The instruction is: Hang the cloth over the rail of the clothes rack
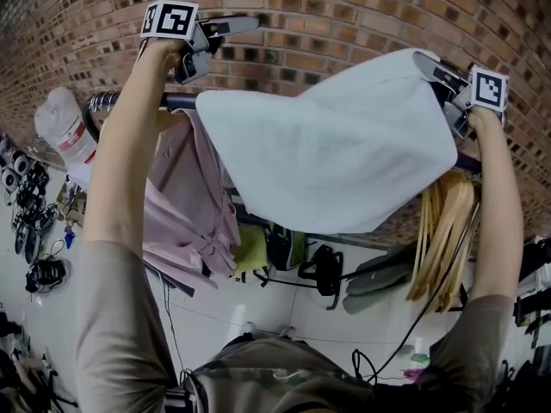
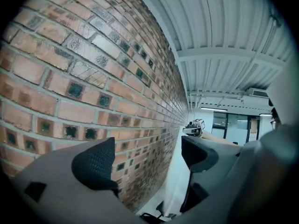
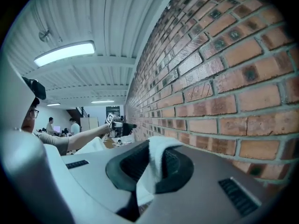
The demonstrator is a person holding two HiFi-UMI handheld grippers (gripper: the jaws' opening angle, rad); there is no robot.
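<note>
Hanging is nearing completion: white towel cloth (image 1: 336, 153) is draping the dark metal rail (image 1: 176, 101); left claw (image 2: 147, 158) is gaping empty, right claw (image 3: 150, 168) is pinching a corner, release remaining.

This looks like an open, industrial workspace, part office and part test lab. A bare brick wall (image 2: 93, 69) runs its length under a ribbed metal ceiling (image 3: 93, 13) with strip lights (image 3: 64, 52). Glass partitions (image 2: 236, 127) close the far end, and people (image 3: 74, 126) stand in the distance. Cables and gear (image 1: 39, 274) litter the white floor (image 1: 215, 308) near a clothes rack (image 1: 176, 101).
</note>
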